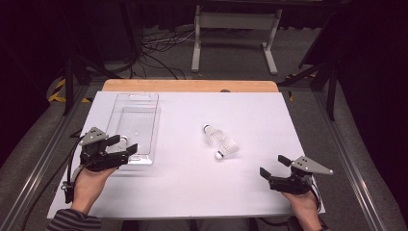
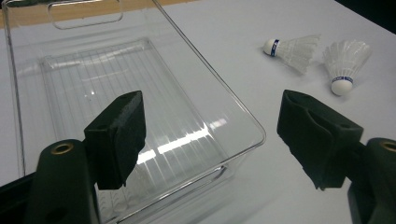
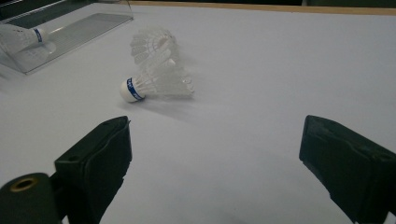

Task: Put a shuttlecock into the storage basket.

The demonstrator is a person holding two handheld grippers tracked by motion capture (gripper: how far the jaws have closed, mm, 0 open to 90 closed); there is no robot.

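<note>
Near 8 o'clock on the white table [image 1: 183, 192], the left gripper [image 1: 126, 146] sits at the near end of a clear plastic tray [image 1: 137, 108], its jaws spread wide and holding nothing. From the left gripper view, 1 jaw hangs over the tray's ribbed floor while the other stands outside the tray's near corner, above bare table; whether either jaw touches the tray wall I cannot tell. The tray [image 2: 140, 74] lies lengthwise toward 12 o'clock, with a handle cut-out at its far end. Close to the table's middle, 2 white shuttlecocks lie side by side with feather skirts touching or overlapping: the far shuttlecock [image 1: 211, 133] has its cork toward 11 o'clock, and the near shuttlecock [image 1: 227, 148] has its cork toward 7 o'clock. Both carry a blue band on the cork. At 4 o'clock, the right gripper [image 1: 274, 166] hovers low with jaws wide apart and empty, aimed toward the shuttlecocks but well apart from them. From the right gripper view, the near shuttlecock [image 3: 159, 84] lies on its side beyond the open jaws.
</note>
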